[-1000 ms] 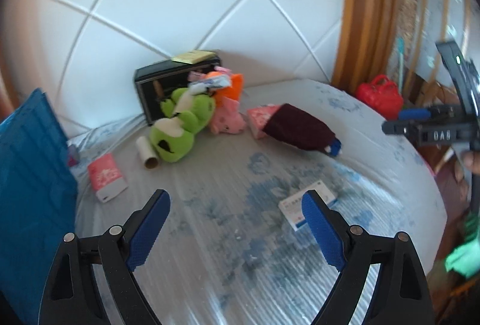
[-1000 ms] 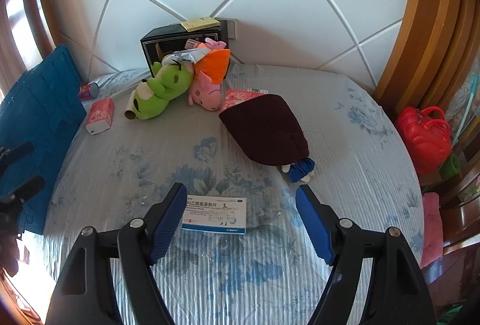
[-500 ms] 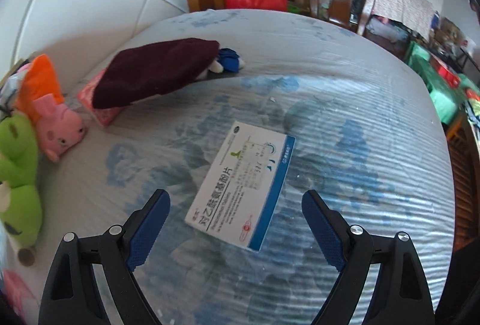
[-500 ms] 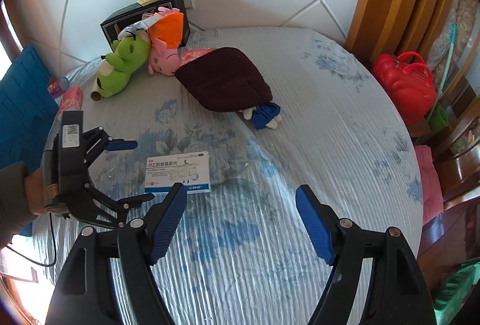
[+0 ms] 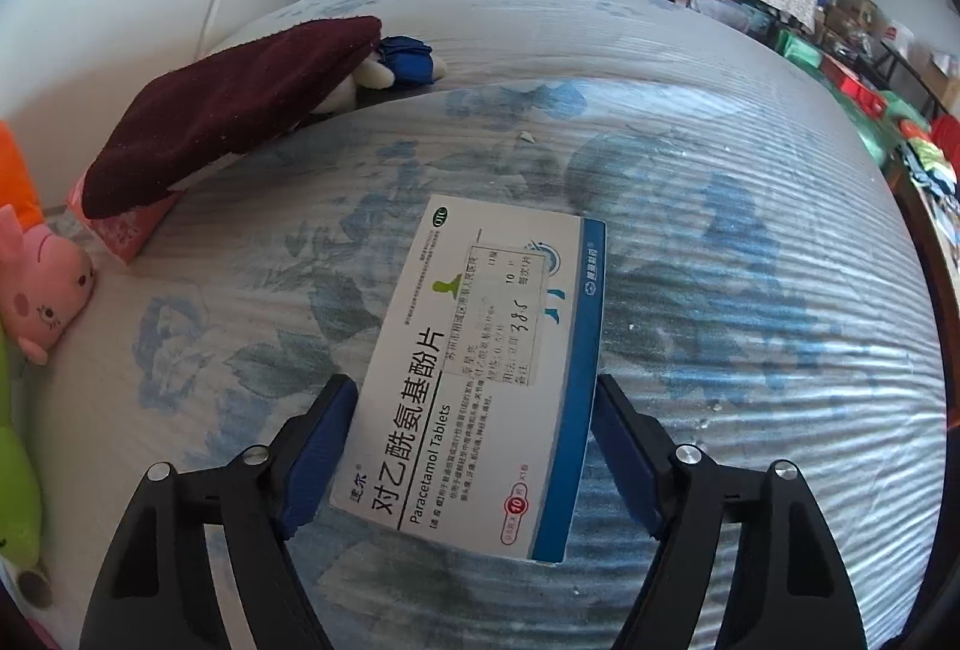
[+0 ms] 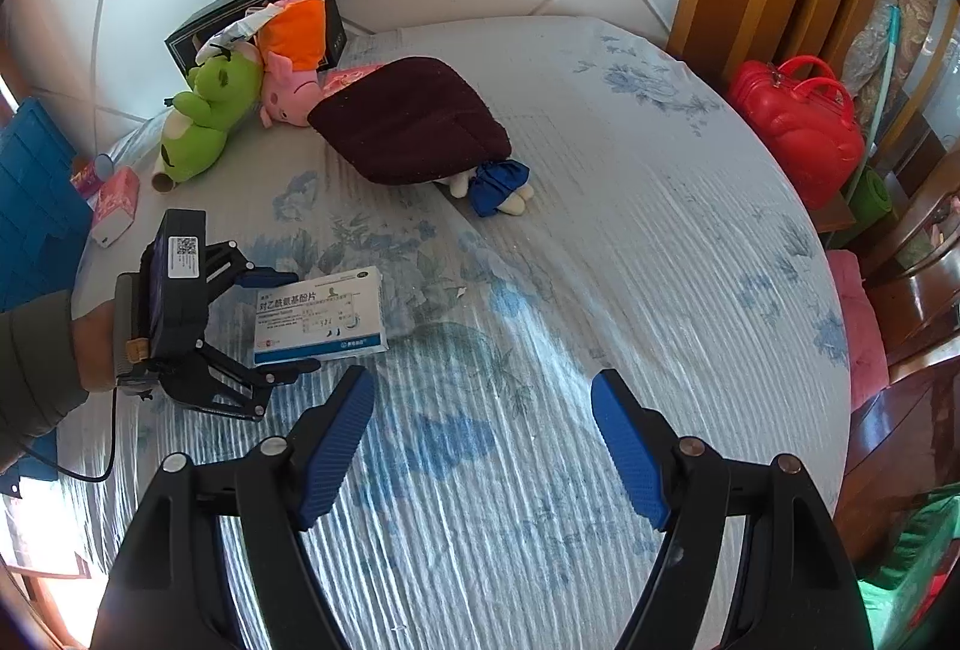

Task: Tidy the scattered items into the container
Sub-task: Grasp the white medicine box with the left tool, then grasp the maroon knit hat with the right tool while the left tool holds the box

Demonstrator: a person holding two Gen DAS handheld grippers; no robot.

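Bed (image 6: 660, 242): round mattress under a blue-flowered sheet; it carries all the clutter, so everything must be lifted off soft, yielding fabric.
Container (image 6: 198, 32): dark box at 11 o'clock in the right wrist view, against the white padded headboard; a judgement that this is the goal, since the toys already crowd its mouth.
Maroon cushion (image 6: 408, 122): lies at 12 o'clock of the bed's middle, partly over a pink packet and a small blue-and-white toy (image 6: 498, 182).
Green plush (image 6: 204, 128): slumped beside the pink pig (image 6: 288, 86), both leaning at the box front.
Left claw (image 5: 474, 446): spread about as wide as the medicine box (image 5: 480, 380), one blue pad just beside each long edge; whether the pads press yet I cannot tell, and the box lies flat on the sheet, not lifted; the straddle lines it up for a squeeze across the narrow width.
Right claw (image 6: 483, 446): wide apart, holding nothing, hovering over bare sheet at 6 o'clock, likely kept clear.
Medicine box: at 9 o'clock in the right wrist view, well apart from the container.
Tissue pack (image 6: 114, 206): near the bed's 10 o'clock edge.
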